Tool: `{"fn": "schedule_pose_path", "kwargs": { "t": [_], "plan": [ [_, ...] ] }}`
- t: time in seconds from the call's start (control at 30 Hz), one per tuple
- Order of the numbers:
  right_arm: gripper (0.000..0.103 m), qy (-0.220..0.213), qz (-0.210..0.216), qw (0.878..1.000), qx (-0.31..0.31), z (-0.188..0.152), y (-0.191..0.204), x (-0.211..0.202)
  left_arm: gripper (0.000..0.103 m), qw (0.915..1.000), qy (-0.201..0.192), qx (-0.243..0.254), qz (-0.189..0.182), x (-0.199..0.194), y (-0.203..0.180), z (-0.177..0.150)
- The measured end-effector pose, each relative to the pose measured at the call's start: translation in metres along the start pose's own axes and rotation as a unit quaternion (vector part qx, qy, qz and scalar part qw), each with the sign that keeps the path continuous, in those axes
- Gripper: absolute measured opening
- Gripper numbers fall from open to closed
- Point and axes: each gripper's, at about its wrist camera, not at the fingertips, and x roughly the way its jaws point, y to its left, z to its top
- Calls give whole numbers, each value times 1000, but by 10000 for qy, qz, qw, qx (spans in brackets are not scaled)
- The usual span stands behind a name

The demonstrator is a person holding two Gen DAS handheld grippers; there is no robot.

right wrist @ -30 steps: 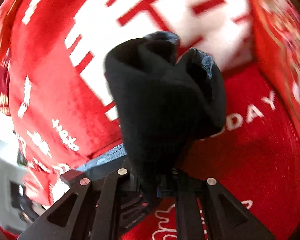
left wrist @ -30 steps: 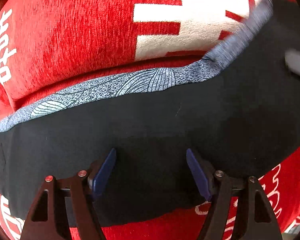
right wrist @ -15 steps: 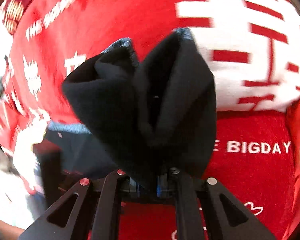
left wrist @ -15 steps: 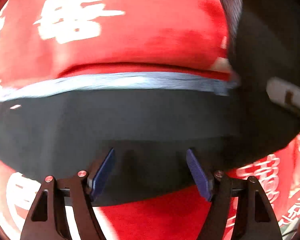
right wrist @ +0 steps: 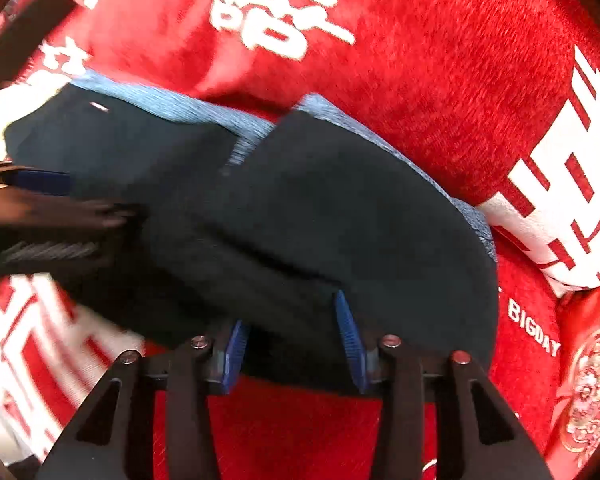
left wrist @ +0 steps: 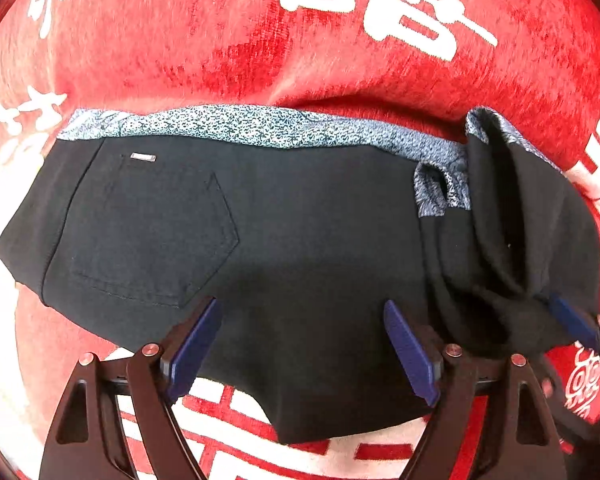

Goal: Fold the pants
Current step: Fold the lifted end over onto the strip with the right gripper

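Black pants [left wrist: 300,248] with a blue patterned waistband [left wrist: 260,128] lie on a red cloth, back pocket [left wrist: 148,236] up. My left gripper [left wrist: 300,340] is open just above the pants' near edge. The right end of the pants is bunched and laid over [left wrist: 511,240]. My right gripper [right wrist: 292,332] stands open over that folded end [right wrist: 339,208], with the cloth lying loose between its blue pads. The right gripper's blue pad [left wrist: 571,320] shows at the left wrist view's right edge.
A red cloth with white characters [left wrist: 379,0] covers the whole surface under the pants [right wrist: 419,60]. The left gripper's body [right wrist: 40,216] shows at the left of the right wrist view.
My right gripper carried the bunched pant end over to the left, set it on the pants and opened. My left gripper stayed open and shifted along the pants so the pocket shows.
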Motion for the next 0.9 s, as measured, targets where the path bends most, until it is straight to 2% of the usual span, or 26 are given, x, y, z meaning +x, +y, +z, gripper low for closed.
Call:
{"fn": "schedule_pose_path", "kwargs": {
  "t": [0.13, 0.2, 0.33, 0.4, 0.53, 0.57, 0.6, 0.63, 0.77, 0.83, 0.9],
  "plan": [
    [47, -242, -15, 9997, 33, 0, -19, -16, 84, 9997, -42, 236, -18, -12, -33, 4],
    [47, -346, -3, 9993, -104, 5, -20, -18, 84, 9994, 75, 331, 27, -10, -57, 2],
    [47, -459, 105, 9981, -398, 6, -17, -16, 84, 9995, 156, 256, -67, -6, -53, -1],
    [47, -272, 187, 9971, -692, 10, -5, -3, 84, 9995, 212, 250, -2, -5, -48, -8],
    [46, -168, -32, 9944, -1046, 16, 15, 29, 84, 9994, 329, 98, -25, 1, -34, -14],
    [43, -161, -28, 9948, -1010, 18, 15, 31, 84, 9995, 318, 84, -13, -1, -33, -14],
    [24, -126, 91, 9960, -881, 22, 12, 33, 84, 9995, 304, 89, 8, 0, -32, -13],
    [12, -79, 263, 9976, -635, 29, 5, 32, 84, 9995, 282, 101, 28, -1, -32, -12],
    [10, -349, 720, 9967, -156, 39, -16, 2, 84, 9996, 274, 68, -1, -7, -30, -10],
    [10, -365, 996, 9939, -295, 36, -13, -14, 84, 9997, 257, 50, 5, -16, -26, -12],
    [10, -191, 1080, 9928, -480, 28, -1, -15, 84, 9997, 231, 26, 37, -10, -22, -5]
  ]
}}
